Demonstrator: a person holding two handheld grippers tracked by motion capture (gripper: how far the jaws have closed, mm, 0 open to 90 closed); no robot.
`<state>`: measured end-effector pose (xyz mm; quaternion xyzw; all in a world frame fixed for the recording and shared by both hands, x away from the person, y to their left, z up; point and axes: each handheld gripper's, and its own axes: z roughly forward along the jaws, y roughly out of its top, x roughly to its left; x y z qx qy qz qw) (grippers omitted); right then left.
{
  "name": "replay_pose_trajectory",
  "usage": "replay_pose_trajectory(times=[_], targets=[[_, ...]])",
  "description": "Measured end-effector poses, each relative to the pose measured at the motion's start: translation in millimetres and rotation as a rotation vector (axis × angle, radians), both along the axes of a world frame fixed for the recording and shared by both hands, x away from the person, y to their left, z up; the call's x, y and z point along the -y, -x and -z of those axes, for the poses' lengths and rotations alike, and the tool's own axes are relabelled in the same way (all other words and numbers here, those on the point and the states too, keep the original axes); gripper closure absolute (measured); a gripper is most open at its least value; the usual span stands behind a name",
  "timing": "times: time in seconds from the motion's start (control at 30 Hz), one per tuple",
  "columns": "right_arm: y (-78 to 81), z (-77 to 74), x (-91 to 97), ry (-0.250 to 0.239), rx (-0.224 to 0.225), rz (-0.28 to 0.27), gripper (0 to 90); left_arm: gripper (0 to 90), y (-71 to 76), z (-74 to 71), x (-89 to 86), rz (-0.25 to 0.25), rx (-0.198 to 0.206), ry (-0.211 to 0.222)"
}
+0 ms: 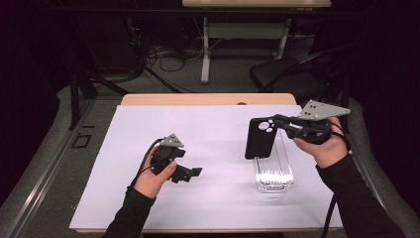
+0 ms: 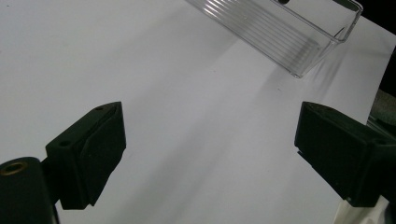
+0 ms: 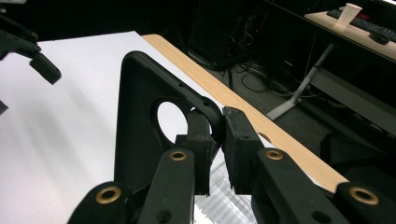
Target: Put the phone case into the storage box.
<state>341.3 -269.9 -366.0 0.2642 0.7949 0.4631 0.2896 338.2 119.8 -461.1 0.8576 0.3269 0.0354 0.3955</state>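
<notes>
From the high view, the right gripper (image 1: 274, 120) is raised above the right half of the white table (image 1: 208, 148), held level and pointing toward the middle. Its jaws pinch the upper corner of a black phone case (image 1: 260, 138), near the camera cut-out, and the case hangs upright from that grip. The lower end of the case sits just over the far end of a clear ribbed tray (image 1: 273, 171), which lies on the table lengthwise below the hand; whether the case touches the tray I cannot tell. The left gripper (image 1: 190, 172) rests low over the left half of the table, well apart from the case, pointing right with its jaws spread and nothing in them.

In the left gripper view, the two black jaws stand wide, one at each lower corner, with bare white table between them. The clear ribbed tray (image 2: 289, 32) lies at the top right, tilted across the corner.

In the right gripper view, the jaws are drawn narrow and clamp the rim of the black phone case (image 3: 140, 126) at the corner beside its round opening. The case stands on edge in front of the jaws, with the clear ribbed tray (image 3: 224, 200) glinting beneath. The left gripper (image 3: 32, 51) shows at the upper left over the table
</notes>
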Motion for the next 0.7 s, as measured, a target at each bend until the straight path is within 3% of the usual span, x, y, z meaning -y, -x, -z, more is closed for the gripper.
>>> replay_pose_trajectory(times=[0.33, 0.7], targets=[[-8.1, 0.6, 11.2, 0.015, 0.007, 0.017, 82.2, 9.4, -0.7, 1.1, -0.3, 0.007, -0.002, 0.009], [-29.6, 7.3, 20.3, 0.044, 0.011, 0.045, 82.2, 9.5, -2.0, 2.2, -1.6, 0.013, -0.011, 0.013]])
